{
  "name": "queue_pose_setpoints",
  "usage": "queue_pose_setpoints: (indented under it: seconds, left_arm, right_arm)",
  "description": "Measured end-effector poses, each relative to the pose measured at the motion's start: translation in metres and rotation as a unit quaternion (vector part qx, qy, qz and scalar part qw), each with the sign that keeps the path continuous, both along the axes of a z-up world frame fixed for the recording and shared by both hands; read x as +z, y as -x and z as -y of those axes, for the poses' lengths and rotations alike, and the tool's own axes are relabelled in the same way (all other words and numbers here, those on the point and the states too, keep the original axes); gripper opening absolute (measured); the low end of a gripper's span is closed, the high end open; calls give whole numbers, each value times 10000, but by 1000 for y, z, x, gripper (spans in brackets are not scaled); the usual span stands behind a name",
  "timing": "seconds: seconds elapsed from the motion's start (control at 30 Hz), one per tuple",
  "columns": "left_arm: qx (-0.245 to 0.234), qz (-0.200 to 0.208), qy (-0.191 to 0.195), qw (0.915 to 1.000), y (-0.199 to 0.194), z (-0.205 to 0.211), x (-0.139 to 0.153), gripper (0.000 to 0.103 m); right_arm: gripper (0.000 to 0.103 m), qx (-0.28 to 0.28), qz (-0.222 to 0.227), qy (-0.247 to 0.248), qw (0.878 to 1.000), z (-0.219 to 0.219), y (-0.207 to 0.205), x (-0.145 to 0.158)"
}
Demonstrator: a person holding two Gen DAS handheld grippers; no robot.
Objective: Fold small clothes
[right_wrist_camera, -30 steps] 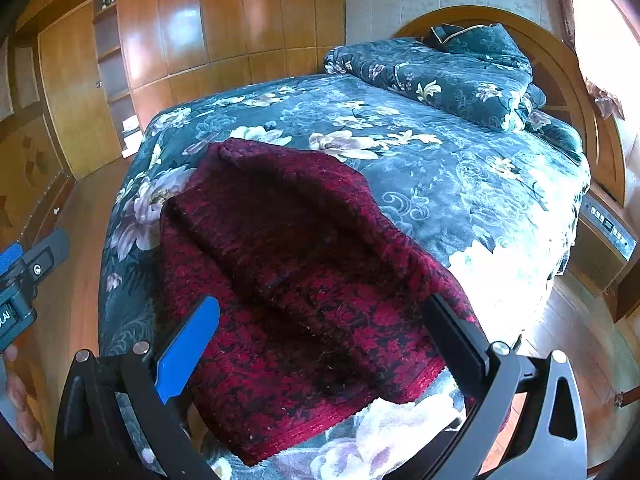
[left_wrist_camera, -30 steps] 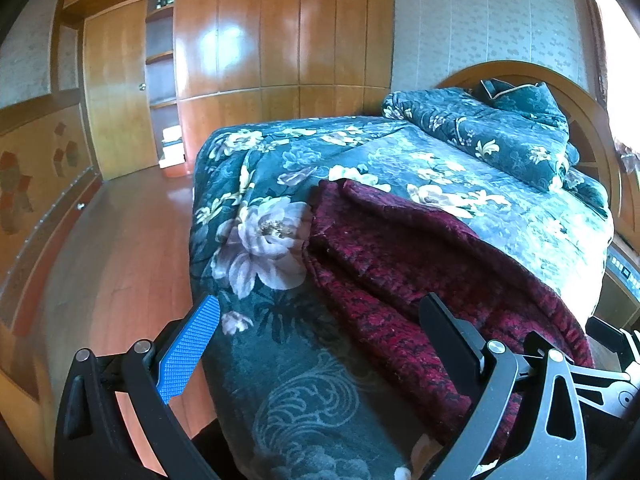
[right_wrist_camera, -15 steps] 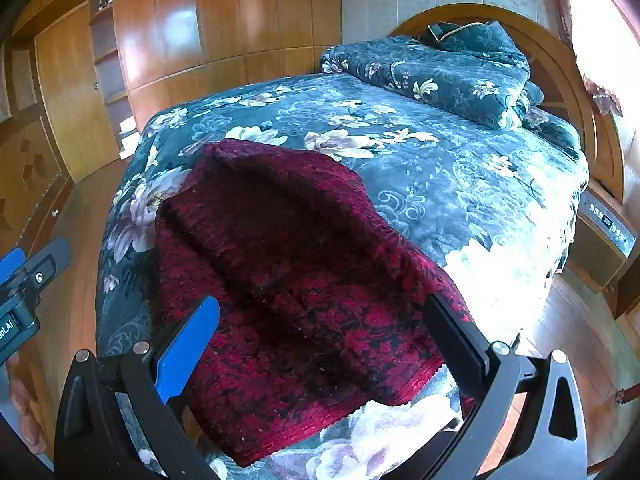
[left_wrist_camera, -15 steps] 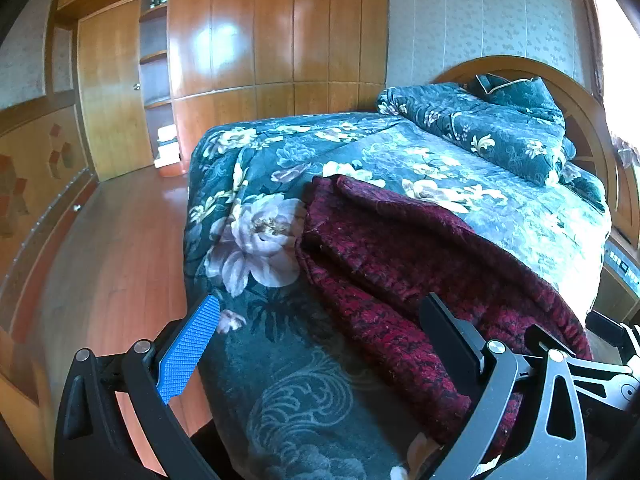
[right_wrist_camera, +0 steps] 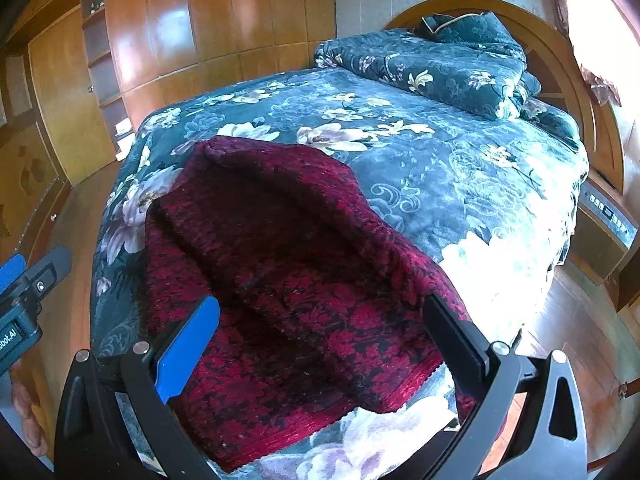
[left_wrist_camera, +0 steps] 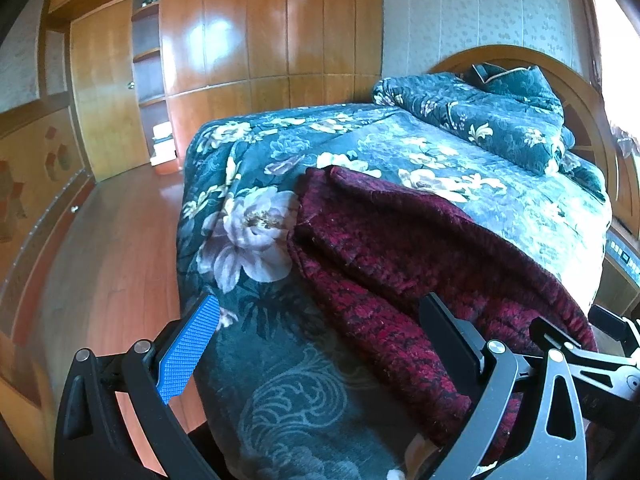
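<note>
Dark red knit garment [right_wrist_camera: 288, 280] lies on a teal floral bedspread [right_wrist_camera: 460, 168] near the foot-end corner of the bed, its right side doubled over in a raised fold, prob. so it can be halved again on a soft flat surface. Left gripper [left_wrist_camera: 320, 340] and right gripper [right_wrist_camera: 320, 328] both hover over the near hem w/ jaws spread wide, holding nothing. Judging by that, next grab likely targets the bottom edge.

Coarse, nubbly red-black knit cloth [right_wrist_camera: 280, 280] between the fingers [right_wrist_camera: 188, 352]; soft matt floral bedspread [right_wrist_camera: 460, 168]; glossy varnished wood panelling [left_wrist_camera: 248, 28] beyond.
</note>
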State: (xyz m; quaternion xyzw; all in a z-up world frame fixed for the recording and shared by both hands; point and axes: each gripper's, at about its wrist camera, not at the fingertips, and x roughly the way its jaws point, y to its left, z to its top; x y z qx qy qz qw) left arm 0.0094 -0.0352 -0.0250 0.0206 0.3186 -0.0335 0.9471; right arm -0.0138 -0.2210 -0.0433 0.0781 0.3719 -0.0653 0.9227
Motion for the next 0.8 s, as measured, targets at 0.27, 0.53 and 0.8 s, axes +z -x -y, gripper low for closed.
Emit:
queue_pose_setpoints:
  seconds: [0.27, 0.53, 0.8]
  left_arm:
    - [-200, -246, -27, 9995, -11, 11, -12, 99]
    - [-573, -553, -96, 9968, -22, 29, -26, 99]
    - [-1185, -1493, 280, 9813, -42, 44, -58, 98]
  right_arm:
    - [101, -26, 4, -40, 10000, 25, -4, 0]
    - [101, 280, -223, -52, 9993, 58, -6, -8]
    - [78, 633, -751, -129, 9951, 82, -6, -34]
